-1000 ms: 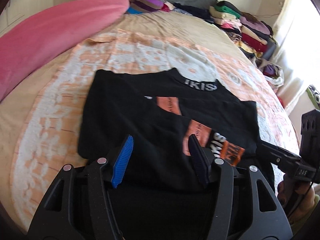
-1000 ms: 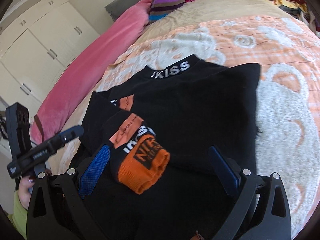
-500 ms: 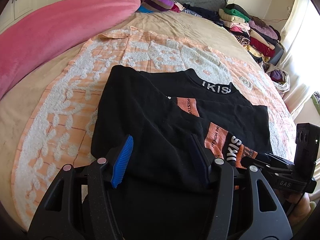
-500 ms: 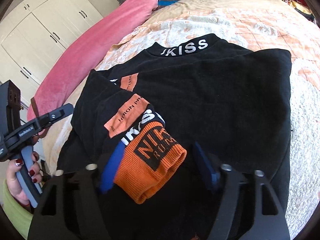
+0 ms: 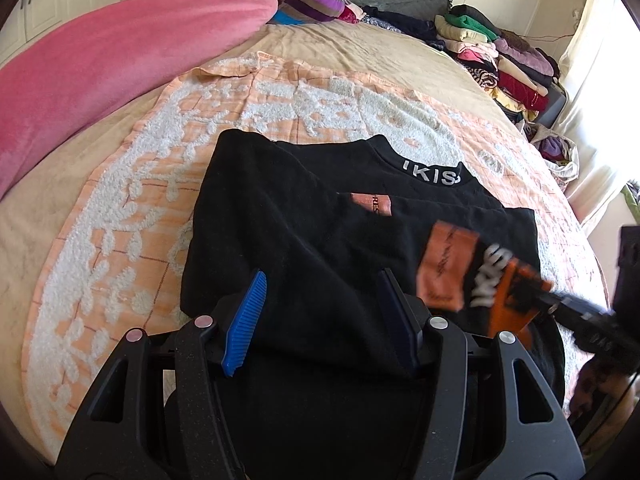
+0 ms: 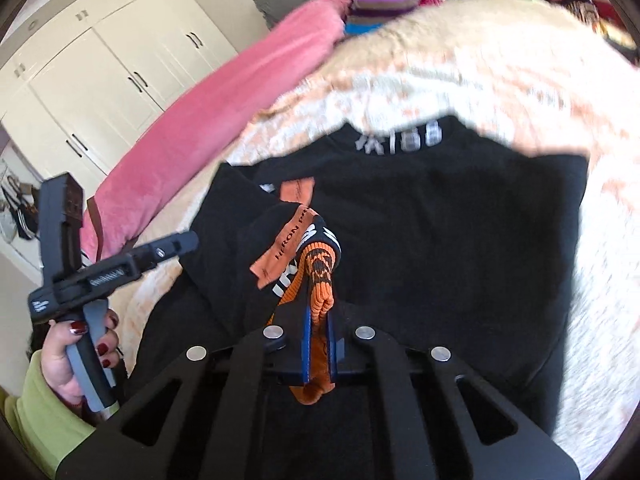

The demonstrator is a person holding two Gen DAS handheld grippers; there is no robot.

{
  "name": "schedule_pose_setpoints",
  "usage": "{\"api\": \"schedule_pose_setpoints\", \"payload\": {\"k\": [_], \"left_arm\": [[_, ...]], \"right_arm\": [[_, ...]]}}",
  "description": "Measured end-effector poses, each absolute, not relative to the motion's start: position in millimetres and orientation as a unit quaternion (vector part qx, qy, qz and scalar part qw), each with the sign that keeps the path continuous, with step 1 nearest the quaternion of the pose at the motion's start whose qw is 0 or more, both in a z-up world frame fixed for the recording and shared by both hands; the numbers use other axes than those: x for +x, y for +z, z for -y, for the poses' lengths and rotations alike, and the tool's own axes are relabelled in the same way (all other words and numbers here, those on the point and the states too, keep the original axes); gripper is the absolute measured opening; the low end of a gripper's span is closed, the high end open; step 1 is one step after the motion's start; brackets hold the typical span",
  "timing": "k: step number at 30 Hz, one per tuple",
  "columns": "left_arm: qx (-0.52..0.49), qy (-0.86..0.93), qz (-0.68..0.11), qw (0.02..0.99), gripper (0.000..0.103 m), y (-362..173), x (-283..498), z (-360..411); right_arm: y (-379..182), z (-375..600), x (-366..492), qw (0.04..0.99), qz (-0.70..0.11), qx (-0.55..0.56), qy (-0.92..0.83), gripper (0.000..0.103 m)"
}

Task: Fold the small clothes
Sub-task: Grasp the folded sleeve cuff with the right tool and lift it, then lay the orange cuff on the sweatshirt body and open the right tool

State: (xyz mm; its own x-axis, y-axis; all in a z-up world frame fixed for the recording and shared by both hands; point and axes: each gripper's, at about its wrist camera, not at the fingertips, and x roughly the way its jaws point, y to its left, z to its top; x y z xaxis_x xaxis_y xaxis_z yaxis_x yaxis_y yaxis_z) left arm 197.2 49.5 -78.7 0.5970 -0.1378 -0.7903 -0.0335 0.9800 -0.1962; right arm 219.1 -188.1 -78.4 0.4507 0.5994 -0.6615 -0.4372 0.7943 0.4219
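Observation:
A black sweatshirt [image 5: 304,216] with a white-lettered collar lies partly folded on an orange and white towel [image 5: 132,184] on the bed. It also shows in the right wrist view [image 6: 460,220]. My right gripper [image 6: 318,312] is shut on the sleeve's orange ribbed cuff [image 6: 320,284] and holds it lifted above the shirt; the cuff [image 5: 512,300] looks blurred in the left wrist view. My left gripper [image 5: 320,300] is open and empty, hovering over the shirt's near edge. It appears at the left of the right wrist view [image 6: 176,246].
A pink blanket [image 5: 100,52] runs along the bed's left side. A striped garment [image 5: 316,0] lies by the grey pillow at the head. Stacks of folded clothes [image 5: 500,52] line the far right edge. White wardrobes [image 6: 92,92] stand beyond the bed.
My right gripper has closed on the orange cuff and lifted it off the shirt. My left gripper stays open and has drifted slightly over the near edge.

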Motion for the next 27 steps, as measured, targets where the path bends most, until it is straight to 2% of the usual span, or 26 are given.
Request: {"api": "schedule_pose_setpoints", "payload": {"k": [7, 17, 27], "left_arm": [[-0.097, -0.04, -0.457, 0.883, 0.05, -84.4, 204.7, -42.2], [-0.065, -0.052, -0.459, 0.885, 0.05, -88.5, 223.2, -16.6], [-0.014, -0.032, -0.481, 0.876, 0.051, -117.0, 230.9, -3.6]], "right_arm": [[-53.0, 228.3, 236.2, 0.888, -0.386, 0.064, 0.242, 0.005], [-68.0, 244.9, 258.2, 0.893, -0.4, 0.051, 0.201, 0.005], [-112.9, 251.7, 270.0, 0.879, -0.452, 0.035, 0.149, 0.005]]}}
